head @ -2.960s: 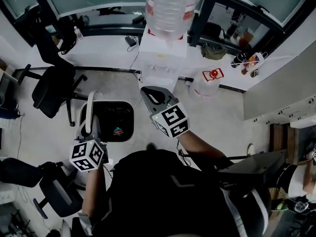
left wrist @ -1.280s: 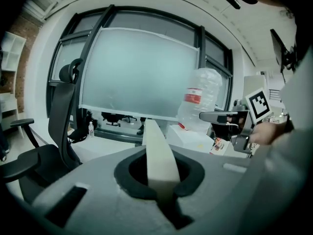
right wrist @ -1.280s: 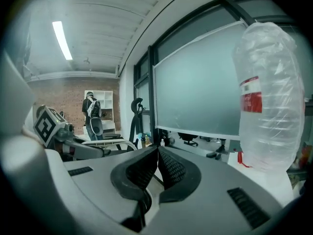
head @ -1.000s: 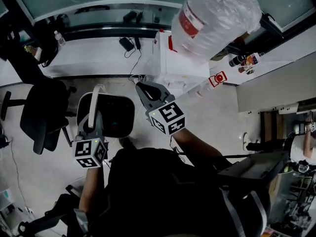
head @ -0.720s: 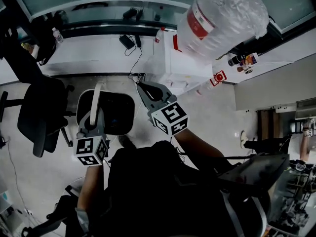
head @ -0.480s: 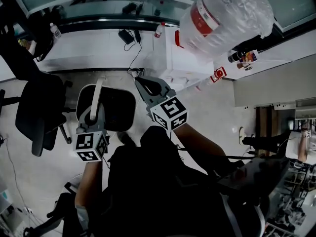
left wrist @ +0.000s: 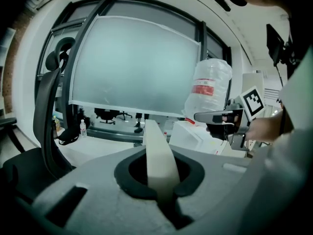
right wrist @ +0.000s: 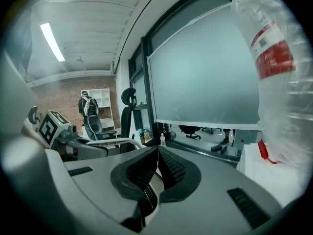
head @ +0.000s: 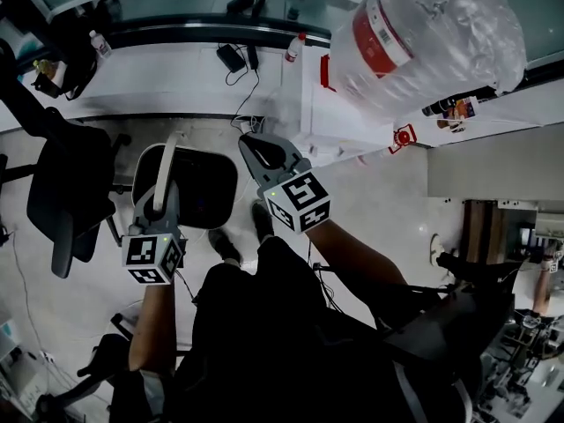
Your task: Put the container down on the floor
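Clear plastic water bottle (head: pixel 432 38) is cut off at the frame's top. The container (head: pixel 204 194) is hung by its white handle (left wrist: pixel 157 155), which is pinched in the left gripper (left wrist: pixel 161 194); floor contact cannot be told. The right gripper (right wrist: pixel 156 153) is pressed together, empty.

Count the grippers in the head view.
2. The left gripper is at left, shut on the white handle of the container. The right gripper is beside it at centre, shut and empty. None seems hidden.
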`<state>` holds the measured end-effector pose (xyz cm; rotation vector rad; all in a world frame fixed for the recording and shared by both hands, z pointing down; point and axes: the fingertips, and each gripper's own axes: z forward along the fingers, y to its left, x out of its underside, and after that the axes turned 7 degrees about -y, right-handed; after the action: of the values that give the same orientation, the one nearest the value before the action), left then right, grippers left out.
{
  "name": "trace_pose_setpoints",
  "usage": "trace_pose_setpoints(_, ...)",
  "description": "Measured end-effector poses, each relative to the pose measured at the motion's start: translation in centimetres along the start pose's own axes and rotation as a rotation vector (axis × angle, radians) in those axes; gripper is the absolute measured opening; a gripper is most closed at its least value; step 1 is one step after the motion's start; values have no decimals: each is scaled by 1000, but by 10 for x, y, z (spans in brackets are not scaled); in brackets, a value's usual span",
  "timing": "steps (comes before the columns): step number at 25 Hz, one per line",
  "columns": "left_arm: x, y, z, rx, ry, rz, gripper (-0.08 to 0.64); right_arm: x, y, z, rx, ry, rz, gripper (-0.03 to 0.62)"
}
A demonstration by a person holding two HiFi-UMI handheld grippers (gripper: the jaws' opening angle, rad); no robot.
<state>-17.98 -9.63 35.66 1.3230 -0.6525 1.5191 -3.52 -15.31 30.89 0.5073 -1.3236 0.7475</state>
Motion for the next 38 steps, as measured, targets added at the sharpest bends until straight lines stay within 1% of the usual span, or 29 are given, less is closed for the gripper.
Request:
trace_pose_setpoints(2,6,3,12,-11,7,-1,14,8,-5,5,-5,9,-4,8)
trace_pose_setpoints(4,15,5,22,-15,16,9,14,18,-7,9,-27,18,-3,8)
trace_pose_setpoints(6,26,6,34,-6,25,16,14,29,-10,12,-54,21,4,8)
trace_pose_setpoints(8,34,10,47,4,31,20,14,40,-15,19,-61,30,-2,8)
trace_pose_setpoints(11,46,20,59,10,41,44,14,58,-17,30,-40,66,7,8)
trace_pose_setpoints(14,57,26,74,13,53,37,14,71,-20,40,-49,73,28,8)
trace_pose_setpoints(15,61,29,81,15,52,38,14,72,-23,45,-40,60,22,8)
trace_pose_setpoints(18,76,35,94,17,48,39,14,84,-36,58,26,32,-6,8)
trace_pose_setpoints(21,97,39,100,14,57,21,14,113,-43,64,48,65,30,8)
trace_pose_setpoints(26,127,50,111,-13,75,1,14,144,-52,69,87,102,21,8)
trace_pose_setpoints(30,152,57,121,-43,84,-22,14,169,-54,72,88,134,39,8)
trace_pose_setpoints(35,182,63,137,-51,93,-17,14,205,-50,74,62,182,41,8)
trace_pose_setpoints(38,196,67,150,-52,97,-7,14,222,-55,76,59,188,50,8)
